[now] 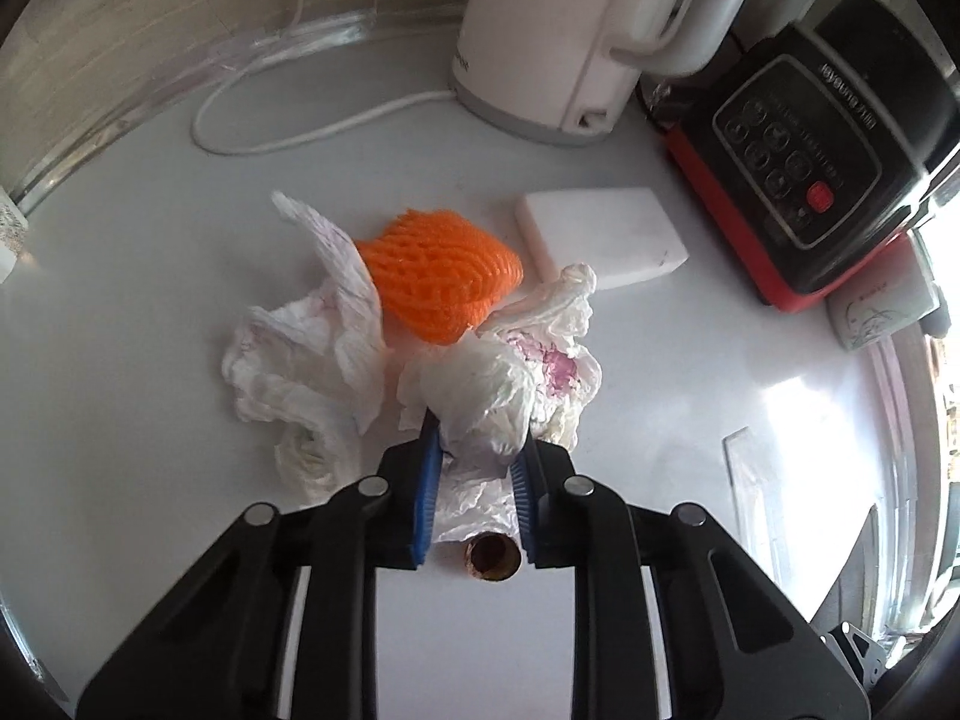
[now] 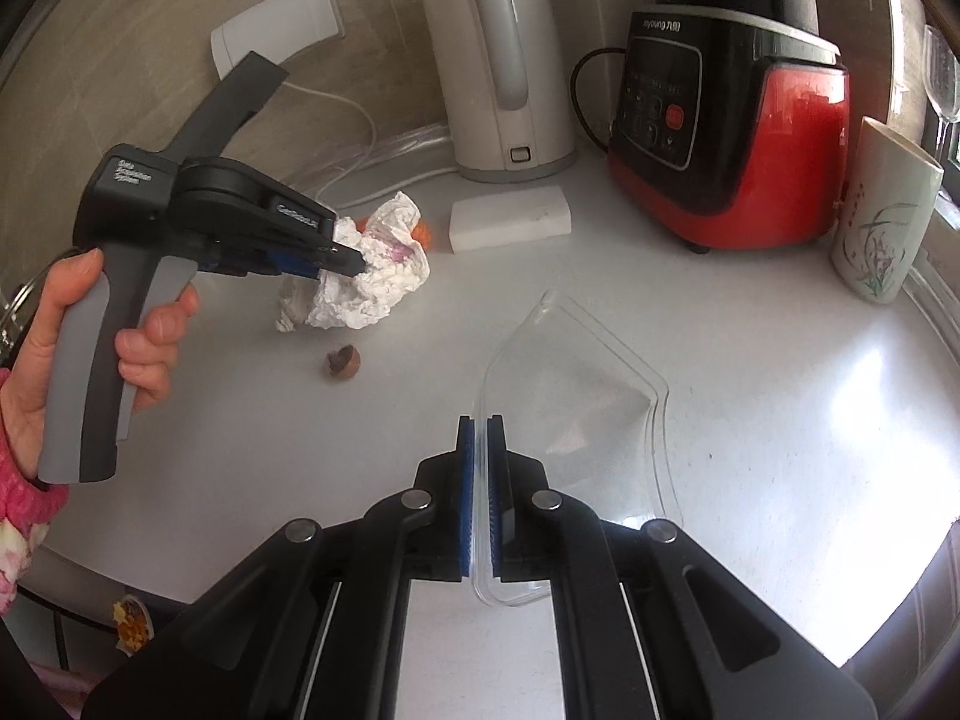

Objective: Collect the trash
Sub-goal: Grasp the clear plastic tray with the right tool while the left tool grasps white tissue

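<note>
Crumpled paper tissue [image 1: 480, 396]; orange foam net [image 1: 441, 273]; clear plastic tray [image 2: 576, 396]; glossy countertop [image 2: 780, 450].

Left gripper [image 1: 480, 450]: pitched steeply downward, blue pads [image 1: 427, 480] pressed against both sides of a crumpled tissue [image 1: 480, 402]. Left hand [image 2: 90, 354] wraps the grey handle, index finger on the trigger, pink sleeve at the wrist. Right gripper [image 2: 480, 426]: jaws closed onto the rim of a clear plastic tray [image 2: 576, 402], angled downward.
</note>
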The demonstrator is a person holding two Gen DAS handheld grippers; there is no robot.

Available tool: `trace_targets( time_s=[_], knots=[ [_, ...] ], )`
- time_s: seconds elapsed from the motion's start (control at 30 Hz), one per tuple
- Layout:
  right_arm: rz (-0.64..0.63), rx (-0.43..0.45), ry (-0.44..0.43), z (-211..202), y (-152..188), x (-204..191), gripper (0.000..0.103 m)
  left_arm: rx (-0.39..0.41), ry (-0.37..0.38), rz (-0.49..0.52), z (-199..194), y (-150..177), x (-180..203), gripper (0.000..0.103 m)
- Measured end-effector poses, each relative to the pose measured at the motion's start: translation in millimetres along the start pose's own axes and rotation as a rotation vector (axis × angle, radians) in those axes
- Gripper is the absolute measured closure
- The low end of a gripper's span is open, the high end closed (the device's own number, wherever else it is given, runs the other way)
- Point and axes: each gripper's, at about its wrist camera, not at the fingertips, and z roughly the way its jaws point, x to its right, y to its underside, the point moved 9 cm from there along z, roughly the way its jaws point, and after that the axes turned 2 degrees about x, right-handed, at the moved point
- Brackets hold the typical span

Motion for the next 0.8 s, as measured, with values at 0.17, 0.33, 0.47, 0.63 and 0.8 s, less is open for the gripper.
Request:
trace_targets(
  time_s=[0.17, 0.33, 0.47, 0.63, 0.8],
  knots=[
    [0.009, 0.016, 0.002, -3.0, -3.8, -3.5, 0.098, 0.053, 0.029, 0.018, -36.8, -0.5, 0.3, 0.082],
    [0.020, 0.035, -0.007, -13.4, -6.1, -12.5, 0.098, 0.111, 0.032, 0.075, -80.5, 13.5, 0.5, 0.082],
    [0.035, 0.037, -0.014, -26.0, -5.0, -24.0, 0.098, 0.123, 0.062, 0.105, -108.8, 37.5, -3.9, 0.082],
    [0.032, 0.034, -0.020, -52.6, 10.4, -55.2, 0.098, 0.117, 0.099, 0.154, -137.5, 87.7, -15.2, 0.082],
    [0.014, 0.003, -0.041, -89.6, 50.9, -108.3, 0.098, 0.096, 0.110, 0.202, -157.9, 138.7, -39.1, 0.082]
  ],
)
